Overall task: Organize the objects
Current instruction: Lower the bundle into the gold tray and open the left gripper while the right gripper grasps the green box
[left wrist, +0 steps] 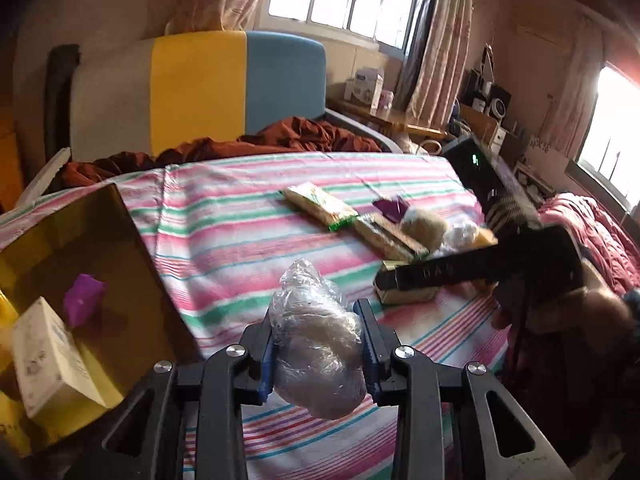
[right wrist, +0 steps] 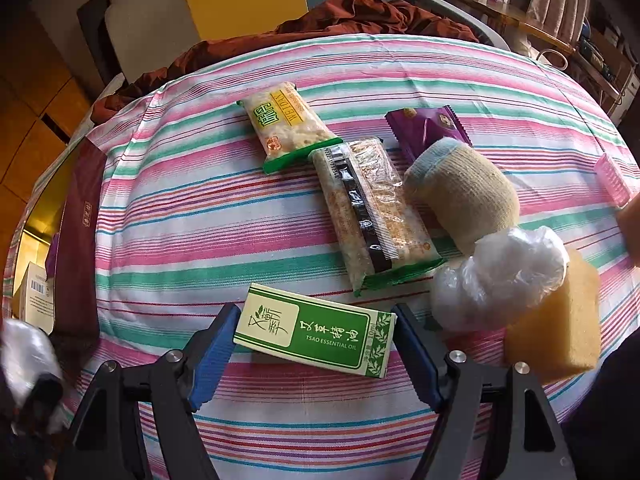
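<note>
My left gripper (left wrist: 318, 336) is shut on a clear plastic-wrapped bundle (left wrist: 316, 344), held above the striped bedsheet to the right of an open cardboard box (left wrist: 100, 240). The box holds a white carton (left wrist: 52, 356) and a purple packet (left wrist: 82, 300). My right gripper (right wrist: 314, 332) is open, its fingers on either side of a green-and-white essential oil box (right wrist: 316, 330) lying on the sheet. Beyond it lie two snack packs (right wrist: 288, 124) (right wrist: 372, 212), a purple wrapper (right wrist: 426, 128), a rolled sock (right wrist: 460, 192), a plastic bundle (right wrist: 500, 276) and a yellow sponge (right wrist: 560, 320).
The striped sheet (right wrist: 200, 220) covers a bed with a rust-coloured blanket (left wrist: 280, 136) and a yellow-and-blue headboard (left wrist: 224, 84) behind. A cluttered desk (left wrist: 480, 120) stands at the right. A pink object (right wrist: 610, 178) lies at the sheet's right edge.
</note>
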Tool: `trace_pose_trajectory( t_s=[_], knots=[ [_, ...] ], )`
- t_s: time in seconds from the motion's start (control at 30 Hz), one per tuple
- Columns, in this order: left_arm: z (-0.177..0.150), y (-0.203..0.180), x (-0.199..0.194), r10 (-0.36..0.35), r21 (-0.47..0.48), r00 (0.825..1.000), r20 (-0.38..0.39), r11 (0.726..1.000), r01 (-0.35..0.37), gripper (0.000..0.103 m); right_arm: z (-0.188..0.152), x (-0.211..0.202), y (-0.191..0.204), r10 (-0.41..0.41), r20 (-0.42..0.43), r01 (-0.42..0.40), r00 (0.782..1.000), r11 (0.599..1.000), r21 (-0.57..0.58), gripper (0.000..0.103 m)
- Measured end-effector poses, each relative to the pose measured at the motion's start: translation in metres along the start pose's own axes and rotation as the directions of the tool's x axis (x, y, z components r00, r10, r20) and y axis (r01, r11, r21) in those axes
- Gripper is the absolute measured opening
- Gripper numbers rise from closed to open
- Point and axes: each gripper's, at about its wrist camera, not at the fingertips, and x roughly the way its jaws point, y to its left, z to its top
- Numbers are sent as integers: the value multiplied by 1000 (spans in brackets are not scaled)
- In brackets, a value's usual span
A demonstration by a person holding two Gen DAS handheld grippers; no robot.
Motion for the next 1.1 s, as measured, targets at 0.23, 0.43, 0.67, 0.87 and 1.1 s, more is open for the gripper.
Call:
trace_pose_trajectory(
  t_s=[0.23, 0.43, 0.67, 0.87, 1.1],
  knots=[
    [28, 90, -57, 208, -189, 976, 69, 963, -192, 35, 0, 0, 2, -15, 5, 15, 1000, 1000, -9, 78],
    [15, 179, -77, 379, -338, 925, -2, 871, -357, 35, -1, -2, 5, -26, 19, 27, 999, 999, -28, 78],
    [-3, 240, -73, 499, -400, 860, -109, 770, -497, 36, -1, -7, 13, -16, 54, 19, 998, 998, -60, 78],
    [1, 261, -65, 553, -390, 823, -134, 734, -556, 37, -1, -12, 21, -9, 90, 18, 996, 995, -101, 78],
    [3, 268, -73, 553, -418, 825, -116, 726, -546, 63, -1, -16, 26, 2, 110, 12, 994, 992, -123, 78]
  ],
)
